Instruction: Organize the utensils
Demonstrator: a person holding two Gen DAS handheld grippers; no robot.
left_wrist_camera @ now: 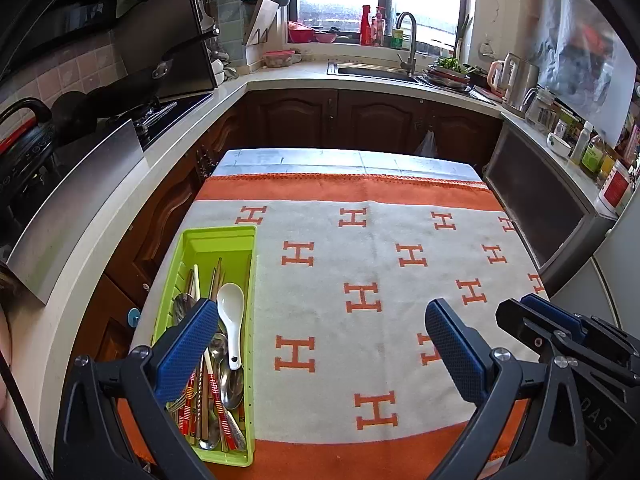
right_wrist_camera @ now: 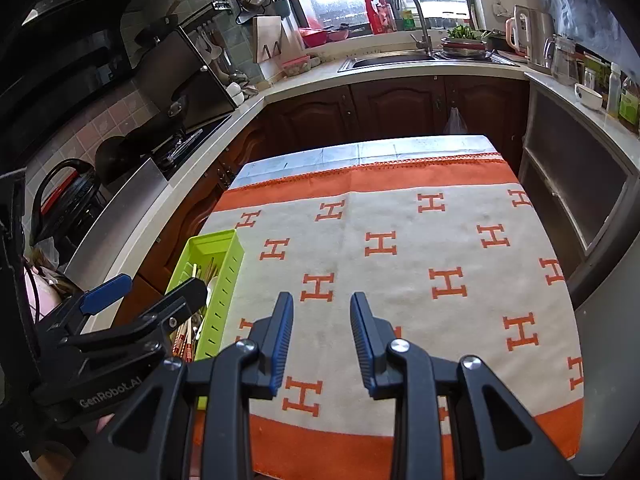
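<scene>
A green utensil tray point(left_wrist_camera: 240, 236) lies at the table's left edge on the orange and white H-pattern cloth point(left_wrist_camera: 360, 264). It holds a white ceramic spoon point(left_wrist_camera: 232, 320), metal spoons point(left_wrist_camera: 224, 384) and red-striped chopsticks point(left_wrist_camera: 216, 396). My left gripper point(left_wrist_camera: 320, 344) is wide open and empty, its left finger over the tray. My right gripper point(right_wrist_camera: 322, 320) is open and empty above the cloth, right of the tray point(right_wrist_camera: 224, 256). The right gripper also shows in the left wrist view point(left_wrist_camera: 552, 320), and the left gripper in the right wrist view point(right_wrist_camera: 152, 292).
Kitchen counters surround the table: a stove with pans point(left_wrist_camera: 132, 92) on the left, a sink point(left_wrist_camera: 376, 70) at the back, a kettle point(left_wrist_camera: 516, 76) and bottles on the right. A grey cabinet point(left_wrist_camera: 540, 208) stands close to the table's right edge.
</scene>
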